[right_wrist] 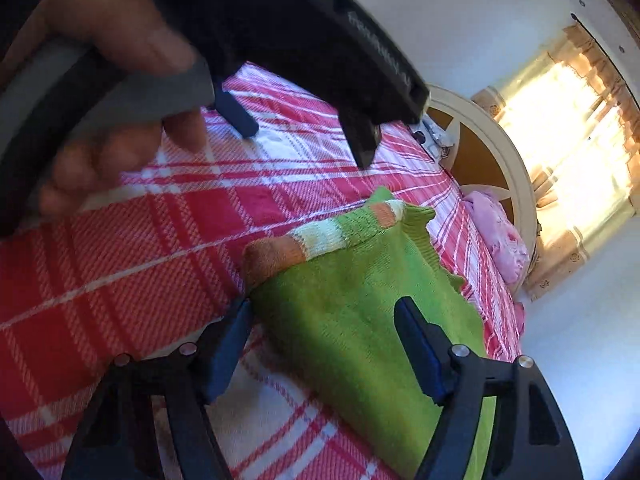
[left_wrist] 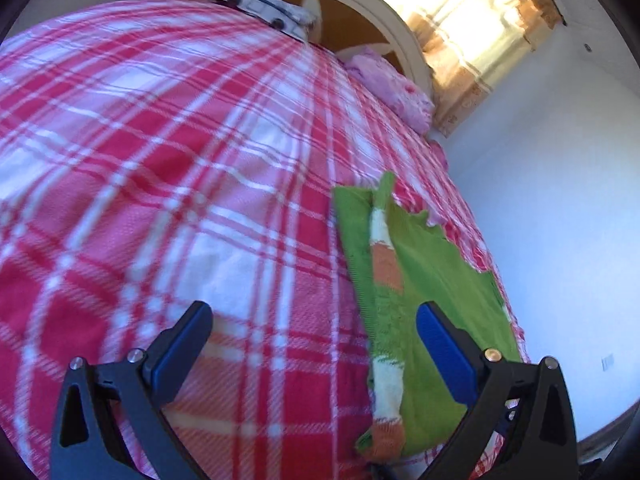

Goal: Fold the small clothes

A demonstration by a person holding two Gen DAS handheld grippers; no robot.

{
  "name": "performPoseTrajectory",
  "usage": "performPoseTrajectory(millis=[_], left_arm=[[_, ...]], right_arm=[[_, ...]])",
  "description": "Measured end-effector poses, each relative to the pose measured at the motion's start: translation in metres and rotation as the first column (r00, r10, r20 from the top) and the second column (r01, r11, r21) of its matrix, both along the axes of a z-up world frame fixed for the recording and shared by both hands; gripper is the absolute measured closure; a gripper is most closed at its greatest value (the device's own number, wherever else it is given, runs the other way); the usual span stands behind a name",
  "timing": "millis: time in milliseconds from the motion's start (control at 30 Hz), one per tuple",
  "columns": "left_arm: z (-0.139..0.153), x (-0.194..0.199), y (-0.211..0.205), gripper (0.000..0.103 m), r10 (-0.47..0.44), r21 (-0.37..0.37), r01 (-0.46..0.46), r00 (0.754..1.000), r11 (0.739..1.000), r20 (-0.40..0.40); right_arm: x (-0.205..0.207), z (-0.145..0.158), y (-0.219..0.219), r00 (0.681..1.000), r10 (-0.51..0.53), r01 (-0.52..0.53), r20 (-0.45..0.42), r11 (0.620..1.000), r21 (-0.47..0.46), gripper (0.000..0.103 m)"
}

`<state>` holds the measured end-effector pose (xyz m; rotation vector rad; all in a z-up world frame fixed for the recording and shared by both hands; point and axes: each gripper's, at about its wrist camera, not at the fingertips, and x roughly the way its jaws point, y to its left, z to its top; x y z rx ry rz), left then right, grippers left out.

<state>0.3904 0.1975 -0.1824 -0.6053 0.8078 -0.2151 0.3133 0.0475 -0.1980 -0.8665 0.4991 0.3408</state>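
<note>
Green sweater [right_wrist: 360, 320] sits between your right gripper [right_wrist: 324, 344] jaws, spread, pinching nothing. Close carelessly and you'll grab the bed blanket [right_wrist: 120, 280] too. Left gripper [left_wrist: 312, 344] jaws are spread, empty.

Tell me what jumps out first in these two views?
A bright green knitted garment with an orange-and-white striped sleeve lies on the red plaid blanket. The right gripper straddles its near edge, jaws apart. Behind, a sunlit curtained window glares beside the round headboard.

Nothing legible is showing in either view: only a pale line of lettering is running along the black body of the left gripper [right_wrist: 308, 136] at about twelve o'clock in the right wrist view, too blurred to read.
</note>
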Motion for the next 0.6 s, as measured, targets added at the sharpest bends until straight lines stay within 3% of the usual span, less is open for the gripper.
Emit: performPoseTrajectory(millis=[167,433,500,600], left_arm=[[0.005,0.032,-0.023,0.000,-0.101,-0.001,0.101,0.994,0.995,0.046],[0.001,0.080,-0.046,0.000,-0.143,-0.020,0.144,0.989,0.989,0.023],[0.001,0.087,-0.050,0.002,-0.156,-0.010,0.156,0.987,0.988,0.032],[-0.001,0.097,-0.057,0.009,-0.193,-0.002,0.193,0.981,0.981,0.010]], right_arm=[[-0.007,-0.005,0.002,0.999,0.031,-0.031,-0.011,0.999,0.007,0.061],[-0.007,-0.004,0.001,1.000,0.016,-0.016,-0.016,0.999,0.039,0.063],[-0.005,-0.002,0.001,0.999,0.018,-0.016,-0.041,0.999,0.052,0.077],[-0.001,0.002,-0.002,0.997,0.017,-0.010,-0.081,0.996,0.090,0.084]])
